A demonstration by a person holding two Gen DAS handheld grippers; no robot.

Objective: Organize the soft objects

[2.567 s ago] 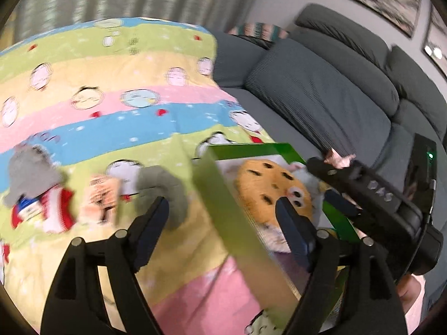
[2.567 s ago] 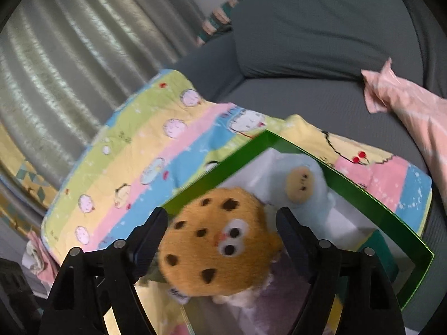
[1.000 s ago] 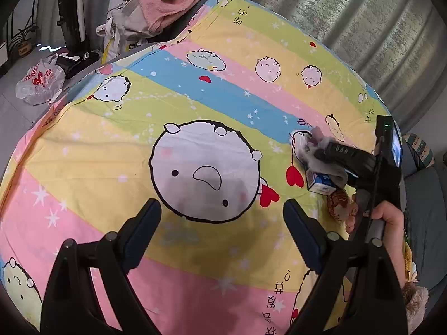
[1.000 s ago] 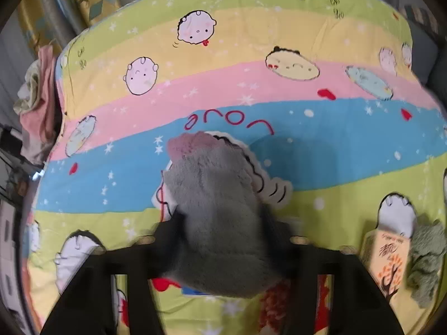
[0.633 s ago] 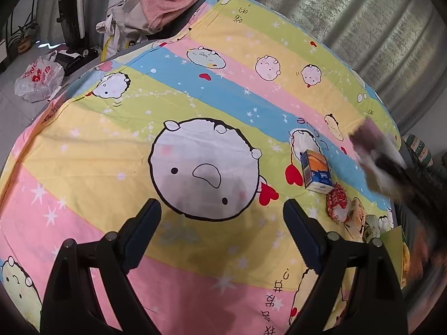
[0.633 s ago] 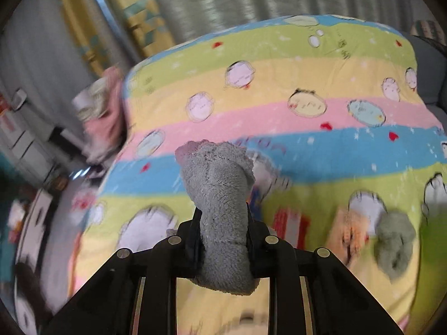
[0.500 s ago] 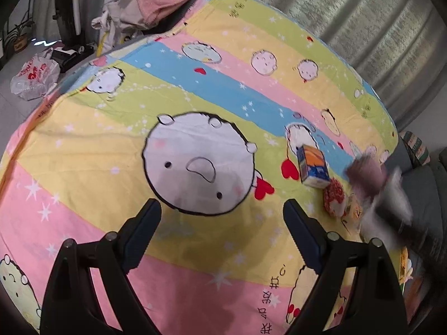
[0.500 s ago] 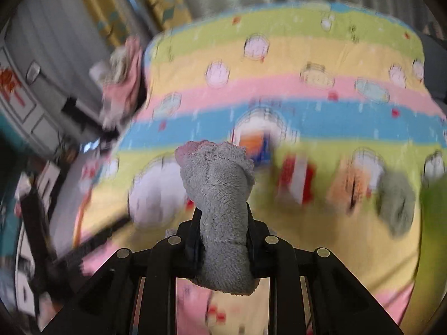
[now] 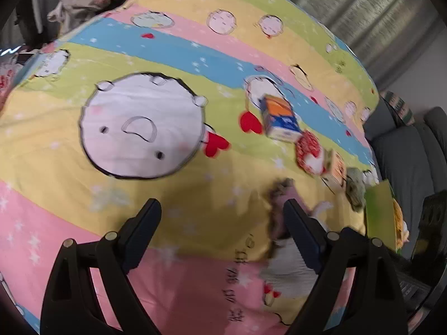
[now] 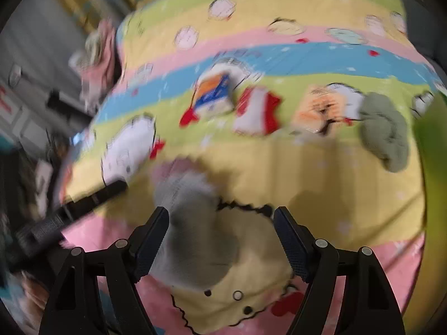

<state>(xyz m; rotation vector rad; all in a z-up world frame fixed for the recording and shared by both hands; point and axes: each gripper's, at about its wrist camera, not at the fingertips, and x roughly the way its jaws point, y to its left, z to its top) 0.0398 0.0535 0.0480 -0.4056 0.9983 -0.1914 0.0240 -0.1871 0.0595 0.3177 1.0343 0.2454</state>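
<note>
The right hand-held gripper hangs low over a striped cartoon-print bedsheet of yellow, pink, blue and green bands. Its jaws are opening. A fuzzy grey plush toy with a pink tip sits between them, close against the left finger and clear of the right one, so the pads no longer press it from both sides. The picture is blurred, and whether the toy already lies on the sheet cannot be told.

Beyond it, across the sheet, runs a row of small things: an orange, blue and white carton, a red and white soft toy, a pale orange printed packet and a lumpy grey-green plush. A green edge shows at the far right.

The left hand-held gripper has its jaws spread wide and holds nothing; bare yellow sheet lies between its fingers. In its view the grey plush toy lies just beside the right finger and is partly hidden behind it. Further back, the same row runs diagonally: the carton, the red and white toy, the packet and the grey-green plush, which ends beside an upright green box. A grey sofa stands at the right edge.
</note>
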